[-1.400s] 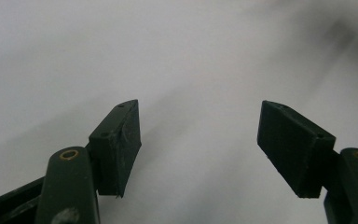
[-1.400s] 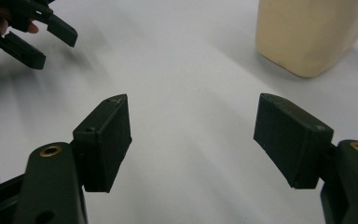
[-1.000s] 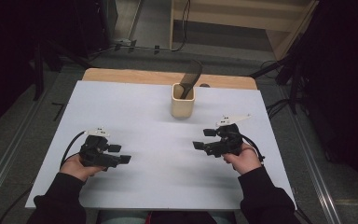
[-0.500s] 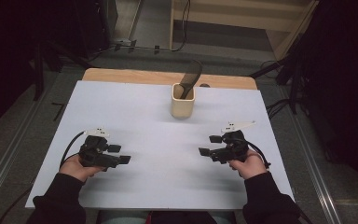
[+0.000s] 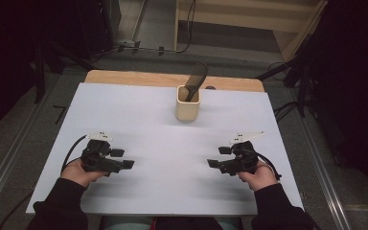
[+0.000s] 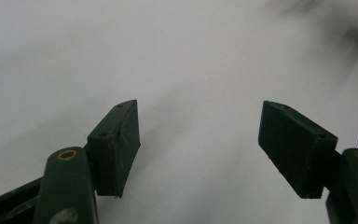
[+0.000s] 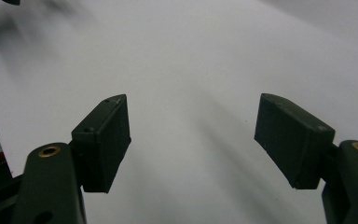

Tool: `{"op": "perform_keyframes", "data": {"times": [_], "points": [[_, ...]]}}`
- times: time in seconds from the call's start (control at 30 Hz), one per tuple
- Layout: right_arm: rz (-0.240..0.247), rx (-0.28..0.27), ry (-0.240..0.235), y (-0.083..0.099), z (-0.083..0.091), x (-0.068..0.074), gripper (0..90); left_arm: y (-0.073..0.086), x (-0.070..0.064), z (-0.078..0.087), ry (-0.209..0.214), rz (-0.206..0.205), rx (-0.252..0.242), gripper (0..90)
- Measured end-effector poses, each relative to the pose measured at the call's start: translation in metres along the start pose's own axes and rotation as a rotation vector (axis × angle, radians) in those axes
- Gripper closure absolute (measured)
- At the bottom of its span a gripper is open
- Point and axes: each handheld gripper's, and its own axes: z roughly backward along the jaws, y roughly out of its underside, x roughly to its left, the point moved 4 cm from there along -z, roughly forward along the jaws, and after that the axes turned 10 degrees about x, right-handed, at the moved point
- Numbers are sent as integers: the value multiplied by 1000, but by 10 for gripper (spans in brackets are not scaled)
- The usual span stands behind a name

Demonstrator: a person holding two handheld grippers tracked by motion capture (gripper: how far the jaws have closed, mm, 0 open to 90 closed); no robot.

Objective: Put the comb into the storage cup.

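While the cream cup (image 5: 188,103) stands upright at the counter's (image 5: 139,110) far middle with a dark utensil (image 5: 195,80) leaning out of it, no label readable; left gripper (image 5: 122,159) and right gripper (image 5: 217,157) sit low near the front edge, well apart, tips facing inward, jaws spread wide, holding nothing.

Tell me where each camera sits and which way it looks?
High view: sits above the person's side, looking forward and down on the white table and the cup at its far side; both forearms, the left gripper and the right gripper show.
Left gripper view: rides on the left gripper, looking along its open jaws at bare table.
Right gripper view: rides on the right gripper, jaws open, facing bare table.
Both gripper views share the white tabletop between two black jaws.
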Motion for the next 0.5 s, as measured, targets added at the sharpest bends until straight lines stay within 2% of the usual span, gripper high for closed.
{"op": "perform_keyframes", "data": {"times": [0.5], "points": [[-36,0,22,19,8,-8,247,1,-1,0,-3,-8,1,296]]}}
